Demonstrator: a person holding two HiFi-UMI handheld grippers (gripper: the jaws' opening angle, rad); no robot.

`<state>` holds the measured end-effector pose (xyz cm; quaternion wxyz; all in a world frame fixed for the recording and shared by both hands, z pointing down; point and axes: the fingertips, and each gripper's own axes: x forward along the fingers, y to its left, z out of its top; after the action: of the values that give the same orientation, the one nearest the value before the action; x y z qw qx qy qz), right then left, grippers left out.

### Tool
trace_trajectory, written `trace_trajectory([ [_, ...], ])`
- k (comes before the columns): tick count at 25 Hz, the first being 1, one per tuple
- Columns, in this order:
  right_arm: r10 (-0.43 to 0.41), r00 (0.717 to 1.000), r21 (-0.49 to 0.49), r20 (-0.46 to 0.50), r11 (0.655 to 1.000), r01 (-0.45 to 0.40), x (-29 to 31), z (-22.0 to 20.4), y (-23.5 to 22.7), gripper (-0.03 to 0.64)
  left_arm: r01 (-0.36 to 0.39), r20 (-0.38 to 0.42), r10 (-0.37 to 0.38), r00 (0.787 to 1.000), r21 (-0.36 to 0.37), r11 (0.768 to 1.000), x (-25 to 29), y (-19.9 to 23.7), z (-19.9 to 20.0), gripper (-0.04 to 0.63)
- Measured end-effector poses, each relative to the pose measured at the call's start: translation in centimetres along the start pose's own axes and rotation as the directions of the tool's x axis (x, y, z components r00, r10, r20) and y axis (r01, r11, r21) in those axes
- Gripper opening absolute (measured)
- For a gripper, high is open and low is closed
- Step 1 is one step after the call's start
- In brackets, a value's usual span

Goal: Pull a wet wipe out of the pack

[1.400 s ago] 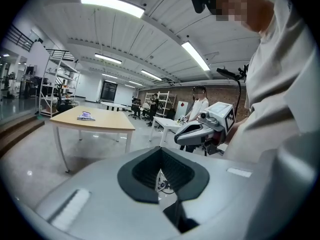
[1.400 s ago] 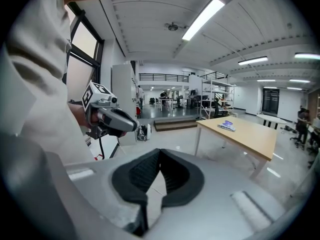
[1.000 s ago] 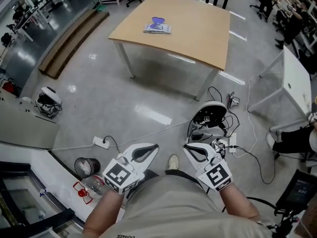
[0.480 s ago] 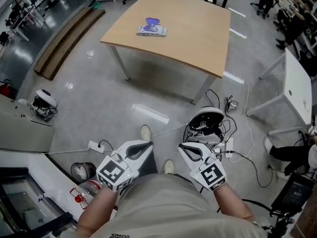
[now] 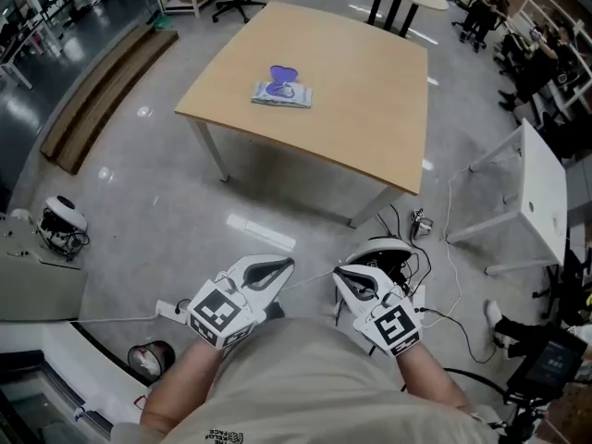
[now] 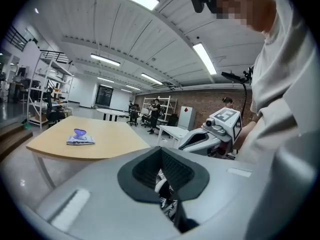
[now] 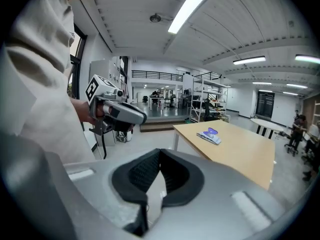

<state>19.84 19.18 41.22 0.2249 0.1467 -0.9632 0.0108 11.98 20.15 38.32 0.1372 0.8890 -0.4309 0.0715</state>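
We see the wet wipe pack (image 5: 282, 94) lying flat on the pale wooden desk (image 5: 361, 81), toward its far left part and close to the left edge, with a purple piece raised on its top (whether that is an opened lid we cannot tell from here). Nothing else lies on the desk, and neither gripper is near the pack: a wide stretch of grey floor (image 5: 176, 183) lies between us and the desk's near edge. We hold both grippers low in front of our body, side by side and just apart, each pointing toward the desk. The left gripper (image 5: 285, 265) is clenched, its dark pads meeting at the tip with nothing between them; the right gripper (image 5: 340, 274) is clenched and empty in the same way. Just beyond the right gripper a white and black device (image 5: 388, 245) sits on the floor in a tangle of cables (image 5: 453, 294). Further right stands a white table (image 5: 541, 188), and to the left of the desk long wooden boards (image 5: 97, 95) lie on the floor.
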Motion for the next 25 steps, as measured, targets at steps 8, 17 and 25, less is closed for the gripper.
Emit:
trace_trajectory([
  [8, 0.016, 1.000, -0.016, 0.004, 1.000, -0.016, 11.9, 5.0, -2.5, 0.002, 0.018, -0.017, -0.018, 1.000, -0.034, 0.999, -2.6, 11.6, -0.5, 0.005],
  [17, 0.046, 0.999, -0.008, -0.026, 0.999, -0.046, 18.6, 7.3, -6.3, 0.002, -0.002, -0.020, 0.000, 1.000, -0.073, 0.997, -1.5, 19.8, -0.2, 0.005],
  [25, 0.093, 0.995, -0.007, -0.037, 0.996, -0.094, 25.3, 8.7, -13.6, 0.002, -0.075, -0.048, 0.070, 0.996, -0.092, 0.993, 1.7, 28.2, 1.1, 0.005],
])
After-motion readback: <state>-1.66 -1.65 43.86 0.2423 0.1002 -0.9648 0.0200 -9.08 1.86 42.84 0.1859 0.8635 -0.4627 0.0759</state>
